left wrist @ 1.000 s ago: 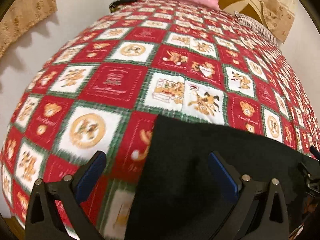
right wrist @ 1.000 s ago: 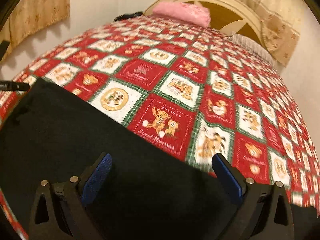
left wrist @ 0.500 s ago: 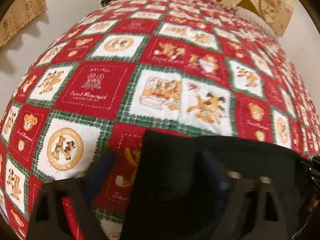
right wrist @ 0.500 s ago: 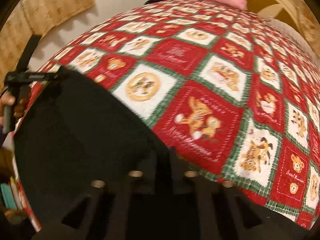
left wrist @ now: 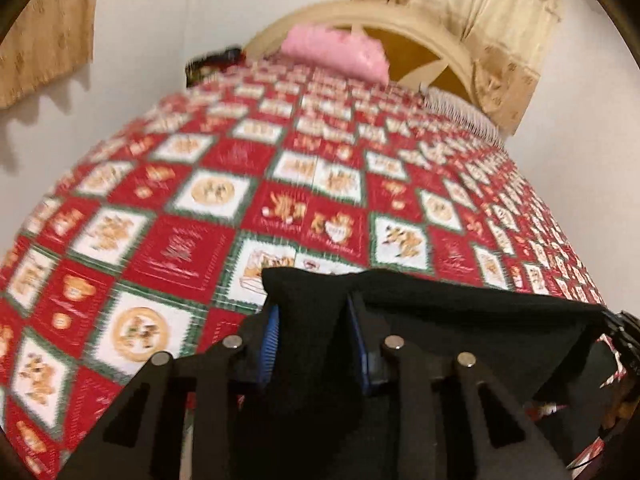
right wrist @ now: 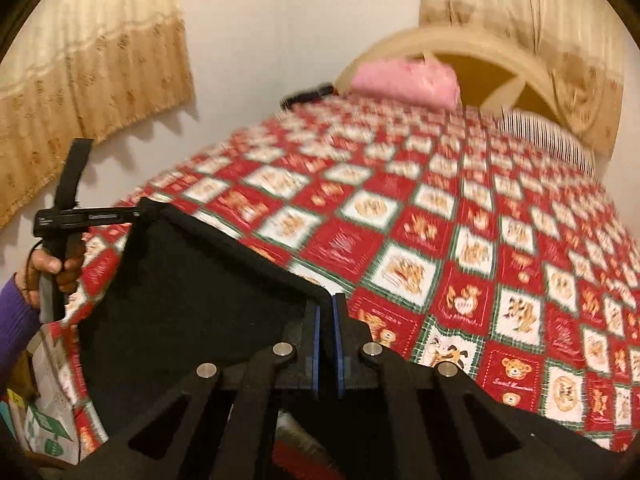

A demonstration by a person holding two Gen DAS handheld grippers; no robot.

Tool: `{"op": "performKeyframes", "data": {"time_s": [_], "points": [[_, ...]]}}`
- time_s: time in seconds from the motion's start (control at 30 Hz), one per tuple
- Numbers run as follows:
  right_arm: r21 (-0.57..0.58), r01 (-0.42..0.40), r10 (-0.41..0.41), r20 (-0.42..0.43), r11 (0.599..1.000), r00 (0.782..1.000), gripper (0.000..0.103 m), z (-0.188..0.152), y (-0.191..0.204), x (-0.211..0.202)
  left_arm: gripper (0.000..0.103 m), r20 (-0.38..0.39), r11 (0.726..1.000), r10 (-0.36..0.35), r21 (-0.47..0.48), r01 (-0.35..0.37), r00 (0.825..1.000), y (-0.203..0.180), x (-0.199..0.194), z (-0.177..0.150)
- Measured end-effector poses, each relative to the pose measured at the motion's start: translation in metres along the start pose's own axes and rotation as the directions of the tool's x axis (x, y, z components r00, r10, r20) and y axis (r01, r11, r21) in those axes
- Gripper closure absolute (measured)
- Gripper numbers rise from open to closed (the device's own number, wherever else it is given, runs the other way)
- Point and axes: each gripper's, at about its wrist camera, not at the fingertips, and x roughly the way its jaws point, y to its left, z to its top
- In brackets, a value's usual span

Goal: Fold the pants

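Observation:
Black pants [left wrist: 460, 312] lie at the near end of a bed with a red, white and green bear-print quilt [left wrist: 184, 248]. My left gripper [left wrist: 314, 308] is closing, and a bunched fold of the pants' edge fills the gap between its blue pads. My right gripper [right wrist: 327, 300] is shut on the other corner of the same edge of the pants [right wrist: 192, 280]. The edge hangs taut between the two grippers, raised off the quilt [right wrist: 440, 248]. In the right wrist view the left gripper [right wrist: 88, 216] shows at the far left, held by a hand in a purple sleeve [right wrist: 16, 312].
A pink pillow [right wrist: 408, 80] and a striped pillow [right wrist: 544, 132] lie against the cream headboard [right wrist: 500, 56]. Beige curtains [right wrist: 92, 92] hang on the white wall. A small dark object [right wrist: 308, 94] lies by the pink pillow. Bags [right wrist: 44, 428] stand on the floor at lower left.
Both grippers went from wide open over the pants to closed on their far edge. Both then rose and tipped up, lifting that edge off the quilt.

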Motion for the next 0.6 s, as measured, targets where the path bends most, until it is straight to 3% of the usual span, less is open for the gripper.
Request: {"op": "performKeyframes", "data": {"time_s": [0.17, 0.33, 0.4, 0.5, 0.57, 0.6], "points": [[-0.106, -0.021, 0.031, 0.09, 0.994, 0.995, 0.098, -0.034, 0.048, -0.059, 0.069, 0.118, 1.0, -0.017, 0.003, 0.017, 0.993, 0.006, -0.05, -0.03], [-0.2, -0.018, 0.031, 0.064, 0.98, 0.997, 0.098, -0.098, 0.088, -0.085, 0.065, 0.22, 0.999, -0.04, 0.001, 0.041, 0.975, 0.017, -0.083, -0.086], [-0.201, -0.024, 0.033, 0.04, 0.979, 0.999, 0.098, -0.118, 0.095, -0.085, 0.064, 0.22, 0.999, -0.033, 0.004, 0.033, 0.975, 0.017, -0.085, -0.104], [-0.178, -0.042, 0.041, -0.01, 0.983, 0.999, 0.098, -0.151, 0.105, -0.078, 0.052, 0.198, 0.999, 0.031, 0.025, -0.037, 0.98, 0.021, -0.081, -0.132], [-0.182, -0.04, 0.032, -0.047, 0.982, 0.998, 0.098, -0.172, 0.112, -0.069, 0.033, 0.166, 0.993, 0.108, 0.028, -0.114, 0.98, 0.027, -0.075, -0.149], [-0.19, -0.034, 0.023, -0.06, 0.981, 0.998, 0.098, -0.181, 0.116, -0.065, 0.029, 0.142, 0.989, 0.138, 0.028, -0.143, 0.98, 0.031, -0.071, -0.155]]}}
